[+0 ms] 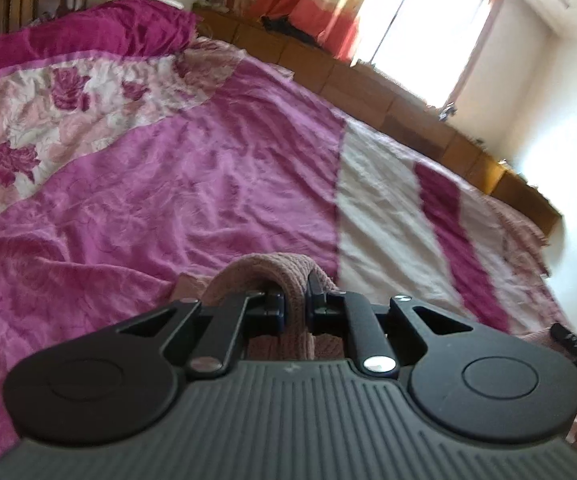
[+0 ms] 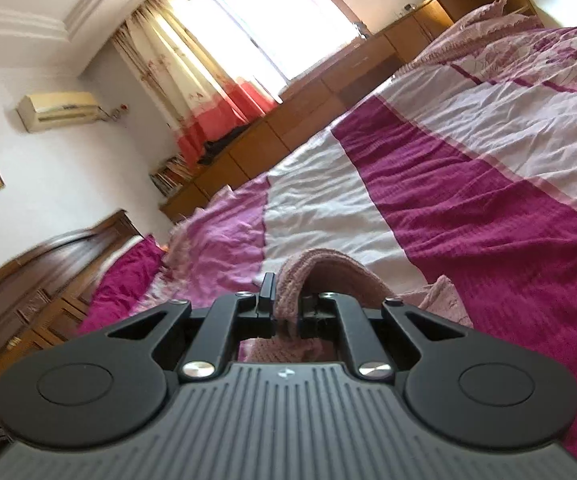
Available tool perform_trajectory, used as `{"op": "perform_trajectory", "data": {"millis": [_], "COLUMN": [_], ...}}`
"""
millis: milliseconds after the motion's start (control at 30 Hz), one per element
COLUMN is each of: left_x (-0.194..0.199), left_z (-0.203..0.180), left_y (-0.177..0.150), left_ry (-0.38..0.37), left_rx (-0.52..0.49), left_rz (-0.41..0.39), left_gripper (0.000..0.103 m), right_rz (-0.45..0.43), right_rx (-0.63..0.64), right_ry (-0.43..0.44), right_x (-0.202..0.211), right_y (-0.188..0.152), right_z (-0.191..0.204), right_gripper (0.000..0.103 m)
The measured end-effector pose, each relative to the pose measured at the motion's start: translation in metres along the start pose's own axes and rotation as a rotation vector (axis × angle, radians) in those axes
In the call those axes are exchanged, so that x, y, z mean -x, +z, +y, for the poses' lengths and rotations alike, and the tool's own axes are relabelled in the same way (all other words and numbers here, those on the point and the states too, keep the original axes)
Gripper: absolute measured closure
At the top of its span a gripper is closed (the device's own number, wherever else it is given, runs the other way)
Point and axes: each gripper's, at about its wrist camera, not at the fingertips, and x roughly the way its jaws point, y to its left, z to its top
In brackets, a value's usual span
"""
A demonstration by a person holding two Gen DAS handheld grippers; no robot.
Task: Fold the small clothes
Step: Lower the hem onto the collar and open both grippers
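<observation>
Item: knit (image 1: 272,272), small, dusty pink, ribbed. One garment by the look of it, though the kind cannot be told; only the pinched folds show.

Left gripper (image 1: 293,300): fingers nearly closed, a bunched fold of the knit clamped between them. The cloth arches up over the fingertips and hangs down behind, inside the linkage.

Right gripper (image 2: 286,304): fingers likewise drawn close on a fold of the knit (image 2: 308,276), which humps over the tips and trails off toward the right, with a scalloped hem lying on the bed.

Location: both folds are held over the bed (image 1: 192,184), near its near edge, above the pink and magenta bedspread. The right gripper's body also shows at the right edge of the left view, so the two holds sit just beside each other. How much of the knit rests on the bedspread is hidden by the gripper bodies.

Step in hand, as judged: a two-point hold on the garment, either carrying an edge over for a fold or lifting it to spread. Which of the two cannot be told from these views.

Next move calls for: keeping both pinches level so the cloth does not twist, laying the held edge squarely onto the rest, then releasing both holds together.

Background: window (image 2: 272,12), curtain (image 2: 192,80), wooden cabinets (image 1: 388,100) along the far edge of the bed.
</observation>
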Motion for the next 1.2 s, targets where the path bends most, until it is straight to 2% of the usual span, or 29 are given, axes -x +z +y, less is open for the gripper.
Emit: {"op": "perform_trajectory", "data": {"millis": [133,233,333,433,500,567,633,700,800,933,1033,1100,1167,1200], "left_x": [-0.040,-0.068,-0.090,-0.099,-0.097,-0.089,-0.076,-0.065,-0.051,-0.045,-0.055,-0.067,-0.079,-0.084], "left_z": [0.008,0.009,0.012,0.019,0.023,0.024,0.025,0.022,0.021,0.018,0.015,0.014,0.015,0.017], "left_y": [-0.006,-0.015,-0.023,-0.027,-0.025,-0.023,-0.020,-0.018,-0.016,-0.020,-0.026,-0.029,-0.031,-0.030], "left_ry": [0.059,0.115,0.139,0.144,0.131,0.115,0.112,0.114,0.099,0.036,0.022,0.047,0.035,0.016], "left_rx": [-0.007,-0.082,-0.118,-0.099,-0.079,-0.071,-0.086,-0.110,-0.123,-0.126,-0.116,-0.107,-0.083,-0.066], "left_rz": [0.060,0.095,0.147,0.169,0.175,0.169,0.143,0.118,0.116,0.157,0.193,0.209,0.223,0.232], "left_gripper": [0.091,0.091,0.089,0.087,0.083,0.074,0.058,0.054,0.054,0.054,0.054,0.054,0.056,0.061], "right_rz": [0.050,0.076,0.113,0.157,0.165,0.161,0.162,0.156,0.164,0.213,0.283,0.331,0.364,0.372], "right_rx": [0.027,0.054,0.044,0.032,0.027,0.017,0.013,0.023,0.053,0.016,-0.020,-0.032,-0.007,0.008], "right_ry": [-0.065,-0.135,-0.194,-0.242,-0.231,-0.216,-0.201,-0.189,-0.177,-0.107,-0.049,-0.037,-0.028,-0.022], "right_x": [-0.047,-0.075,-0.096,-0.110,-0.111,-0.106,-0.099,-0.090,-0.074,-0.057,-0.060,-0.068,-0.078,-0.081], "right_y": [-0.010,-0.021,-0.031,-0.040,-0.044,-0.045,-0.044,-0.043,-0.042,-0.046,-0.051,-0.056,-0.061,-0.063], "right_z": [-0.009,-0.019,-0.033,-0.047,-0.054,-0.057,-0.058,-0.057,-0.051,-0.044,-0.038,-0.033,-0.025,-0.020], "right_gripper": [0.094,0.094,0.093,0.092,0.083,0.076,0.067,0.060,0.059,0.059,0.059,0.059,0.059,0.059]}}
